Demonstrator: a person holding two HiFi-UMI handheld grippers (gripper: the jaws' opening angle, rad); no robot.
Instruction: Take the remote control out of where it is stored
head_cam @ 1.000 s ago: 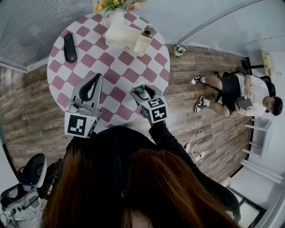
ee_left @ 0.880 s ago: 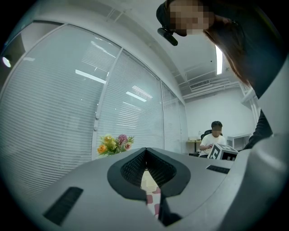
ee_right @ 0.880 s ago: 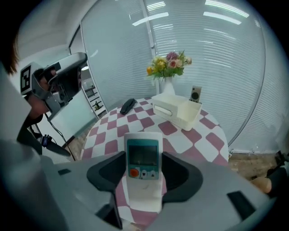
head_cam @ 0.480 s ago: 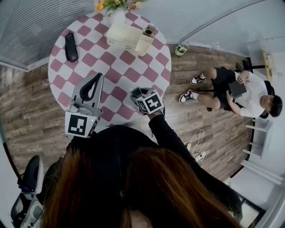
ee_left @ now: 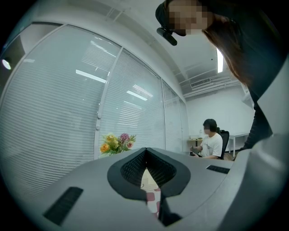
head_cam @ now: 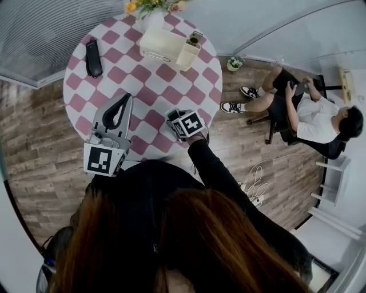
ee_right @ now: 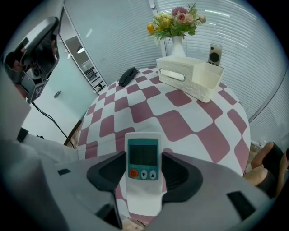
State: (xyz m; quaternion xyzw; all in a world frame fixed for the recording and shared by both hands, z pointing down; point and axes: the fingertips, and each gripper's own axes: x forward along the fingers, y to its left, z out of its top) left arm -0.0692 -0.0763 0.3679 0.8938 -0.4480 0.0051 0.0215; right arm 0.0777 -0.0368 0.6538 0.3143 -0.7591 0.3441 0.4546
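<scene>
From my remote station, I had the right gripper [ee_right: 143, 170] clamped on the remote [ee_right: 143, 158], both jaws pressed against its long sides. The remote was white, with a teal panel, an orange button and two arrow keys, and its face was turned toward that gripper's camera. It hung low over the near part of the round table [ee_right: 180, 117], out of the box [ee_right: 189, 76] and well apart from it.

From the head view, the right gripper [head_cam: 176, 119] sat over the table's [head_cam: 154, 86] near right edge, marker cube uppermost, at the end of a dark sleeve. The left gripper [head_cam: 124, 98] was over the near left part of the pink-and-white check cloth, just beside the other gripper.

In its own view, the left gripper [ee_left: 145, 152] was pinched closed on nothing: the tips met, and only a sliver of check cloth showed through the gap lower down.

The cream box [head_cam: 162, 44] stood at the far side of the table, next to the flowers [head_cam: 146, 7] in a white vase. A small device [head_cam: 193, 39] stood upright at the box's right end; I could not tell what it was. A black object [head_cam: 91, 57] lay alone at the far left edge.

Beyond the table, a person [head_cam: 309, 109] in a white shirt sat on a chair on the wood floor.
</scene>
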